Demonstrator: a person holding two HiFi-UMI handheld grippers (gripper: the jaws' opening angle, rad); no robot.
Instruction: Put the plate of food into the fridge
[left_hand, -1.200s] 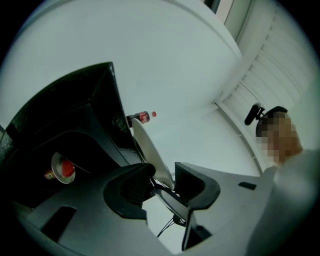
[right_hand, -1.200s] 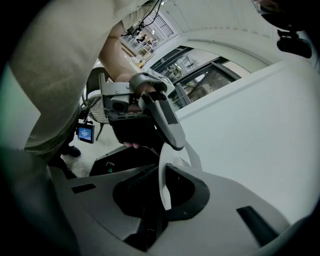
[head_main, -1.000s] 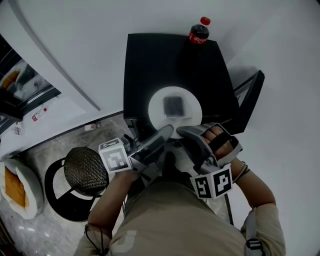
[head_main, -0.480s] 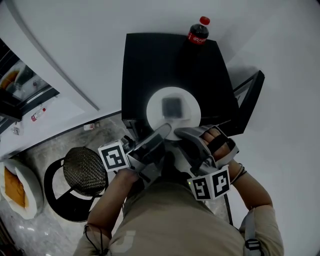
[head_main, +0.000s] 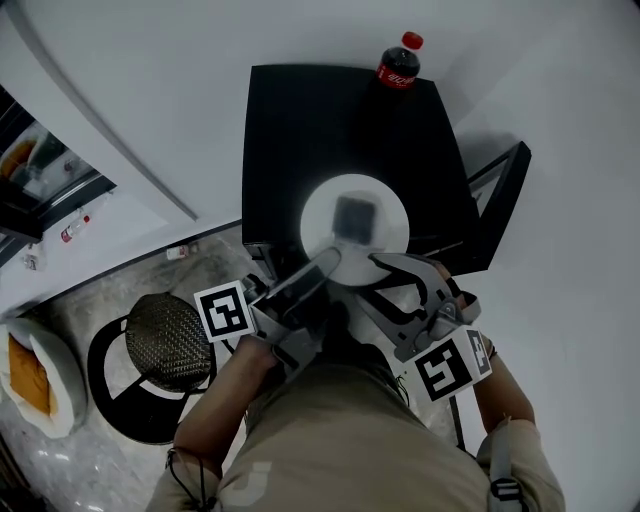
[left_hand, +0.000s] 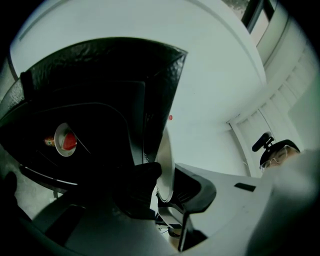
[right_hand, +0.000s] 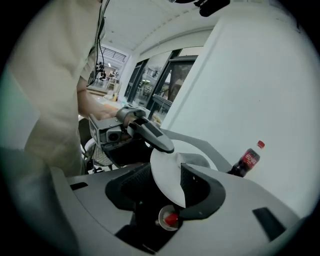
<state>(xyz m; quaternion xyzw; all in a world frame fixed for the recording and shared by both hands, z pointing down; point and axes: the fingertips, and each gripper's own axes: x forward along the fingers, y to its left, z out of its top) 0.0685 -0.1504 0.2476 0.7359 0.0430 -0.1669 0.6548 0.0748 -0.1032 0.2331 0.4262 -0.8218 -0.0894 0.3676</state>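
A white plate (head_main: 325, 228) with a dark block of food (head_main: 352, 214) rests at the near edge of the black table (head_main: 300, 130). My left gripper (head_main: 330, 264) reaches its near-left rim. In the left gripper view the plate (left_hand: 165, 155) stands edge-on between the jaws of the left gripper (left_hand: 170, 176), which have just been closing and now pinch the rim. My right gripper (head_main: 374, 272) is at the near-right rim. Its jaws have just been opening; in the right gripper view the plate (right_hand: 167, 170) lies loosely inside the wide gap of the right gripper (right_hand: 165, 189).
A cola bottle (head_main: 398, 62) stands at the table's far edge. A dark framed panel (head_main: 500, 190) leans by the table's right side. A round black mesh stool (head_main: 170, 345) sits on the floor at the left, and a glass-fronted cabinet (head_main: 40, 170) is at the far left.
The right gripper has rolled, its marker cube has swung out to the right and its jaws have spread off the rim. The left jaws have narrowed onto the rim. The plate has shifted slightly right.
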